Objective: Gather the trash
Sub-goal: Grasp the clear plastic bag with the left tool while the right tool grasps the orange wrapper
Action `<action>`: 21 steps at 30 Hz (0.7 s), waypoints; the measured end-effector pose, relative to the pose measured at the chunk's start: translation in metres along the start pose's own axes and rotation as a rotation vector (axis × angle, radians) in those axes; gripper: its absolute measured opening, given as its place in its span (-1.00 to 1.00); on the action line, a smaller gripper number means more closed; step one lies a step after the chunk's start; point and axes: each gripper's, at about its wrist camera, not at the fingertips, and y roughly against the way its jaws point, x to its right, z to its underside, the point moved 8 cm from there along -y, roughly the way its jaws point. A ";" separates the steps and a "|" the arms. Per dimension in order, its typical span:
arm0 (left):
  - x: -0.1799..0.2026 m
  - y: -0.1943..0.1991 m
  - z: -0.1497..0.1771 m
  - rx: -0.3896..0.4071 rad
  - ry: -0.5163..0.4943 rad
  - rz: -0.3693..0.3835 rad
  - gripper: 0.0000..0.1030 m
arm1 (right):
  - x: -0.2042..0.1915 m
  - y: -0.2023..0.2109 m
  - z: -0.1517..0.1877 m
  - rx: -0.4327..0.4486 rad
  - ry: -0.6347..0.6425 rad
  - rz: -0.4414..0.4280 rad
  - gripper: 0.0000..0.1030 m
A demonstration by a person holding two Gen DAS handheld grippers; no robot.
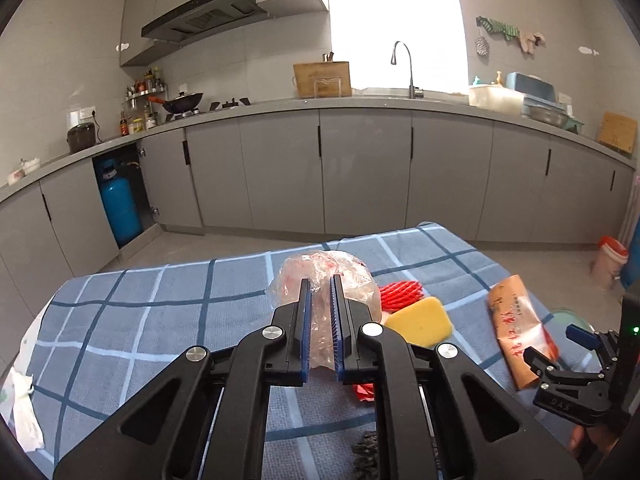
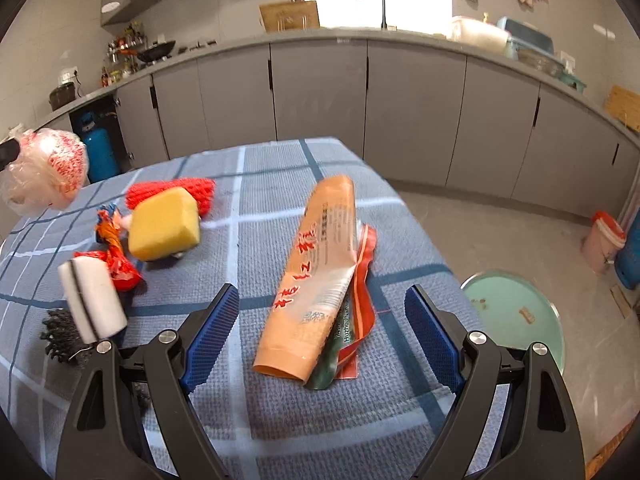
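Observation:
My left gripper (image 1: pixel 321 286) is shut on a crumpled clear plastic bag with red print (image 1: pixel 344 276) and holds it above the blue checked tablecloth (image 1: pixel 160 320). The bag also shows at the left edge of the right wrist view (image 2: pixel 48 168). My right gripper (image 2: pixel 322 304) is open and empty, its fingers on either side of an orange snack wrapper (image 2: pixel 320 276) that lies on the cloth over a red and green wrapper (image 2: pixel 356 320). The right gripper also shows in the left wrist view (image 1: pixel 580 344), beside the orange wrapper (image 1: pixel 516 320).
On the cloth lie a yellow sponge (image 2: pixel 164 224), red foam netting (image 2: pixel 172 190), a twisted red wrapper (image 2: pixel 116 256), a white sponge block (image 2: pixel 92 300) and a dark scrubber (image 2: pixel 60 336). A green round bin (image 2: pixel 516 312) stands on the floor at right. White paper (image 1: pixel 24 412) lies at the table's left edge.

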 end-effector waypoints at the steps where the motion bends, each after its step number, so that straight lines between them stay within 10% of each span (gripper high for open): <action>1: -0.001 -0.003 0.002 -0.009 0.002 -0.003 -0.80 | 0.000 -0.002 0.001 -0.007 -0.001 -0.002 0.63; 6: 0.001 -0.009 0.006 -0.024 -0.002 0.002 -0.80 | -0.001 -0.015 0.007 -0.066 -0.009 -0.032 0.46; 13: 0.010 -0.010 0.004 -0.016 -0.018 0.001 -0.80 | -0.007 -0.011 0.010 -0.060 0.003 -0.062 -0.48; 21: 0.020 -0.005 -0.003 0.005 -0.033 0.009 -0.80 | -0.009 0.003 0.004 -0.004 0.025 -0.090 -0.73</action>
